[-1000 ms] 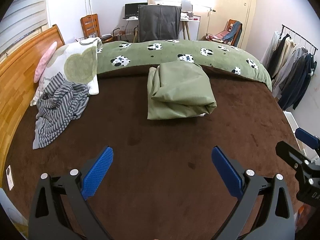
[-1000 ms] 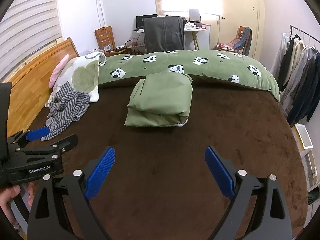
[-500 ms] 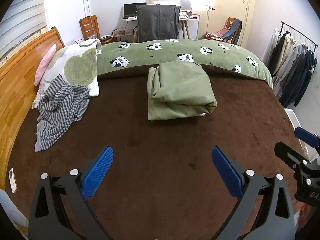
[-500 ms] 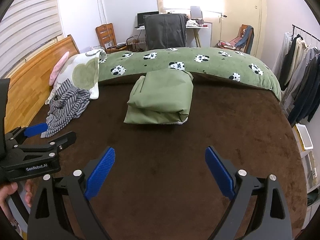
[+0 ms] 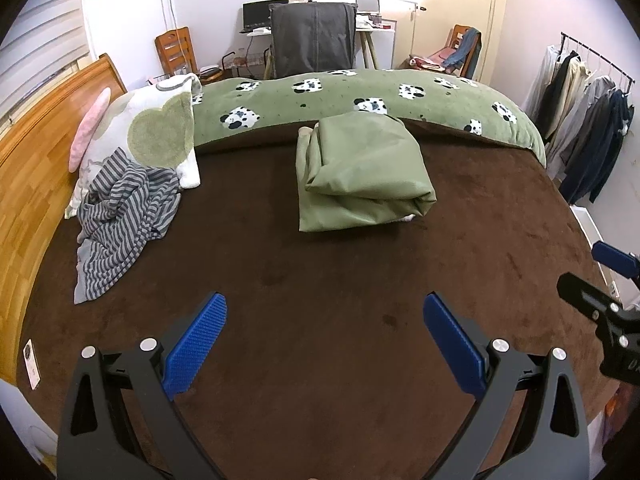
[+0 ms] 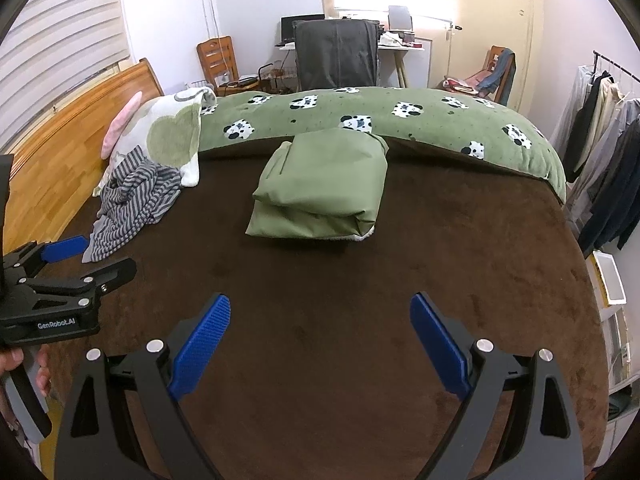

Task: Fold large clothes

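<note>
The left gripper [image 5: 325, 338] hangs over the near part of the brown bedspread [image 5: 320, 264] with its 2 blue-padded fingers spread wide and nothing between them. The right gripper [image 6: 320, 338] does the same, just as wide and just as bare; its tips also show at the right edge of the left view, and the left one appears at the left edge of the right view, held by a hand [image 6: 24, 364] of which only a few fingers can be seen.

Farther out, near the middle of the bed, lies the folded green garment [image 5: 360, 176], doubled into a thick rectangular bundle. A bit of white peeks out under its near right corner; what that is cannot be told. The bundle's far edge sits against a long green panda-print blanket [image 5: 360, 96] rolled along the far side of the bed.

At the left, a grey striped garment [image 5: 120, 220] lies crumpled and unfolded, draped partly over the foot of a white pillow with green patches [image 5: 156, 136], beside the wooden headboard [image 5: 40, 128].

Containers are few. A white bin [image 6: 610, 278] stands on the floor right of the bed; its contents cannot be made out, and in the left view only its rim shows. Beyond it, a clothes rack [image 5: 580, 120] holds dark and pale coats, cut off by the lens edge.

Past the bed, a dark office chair [image 5: 314, 40] hides most of the desk, and a wooden chair [image 5: 176, 50] stands to its left. A small white object [image 5: 31, 364] at the near left bed edge is too small to name.
</note>
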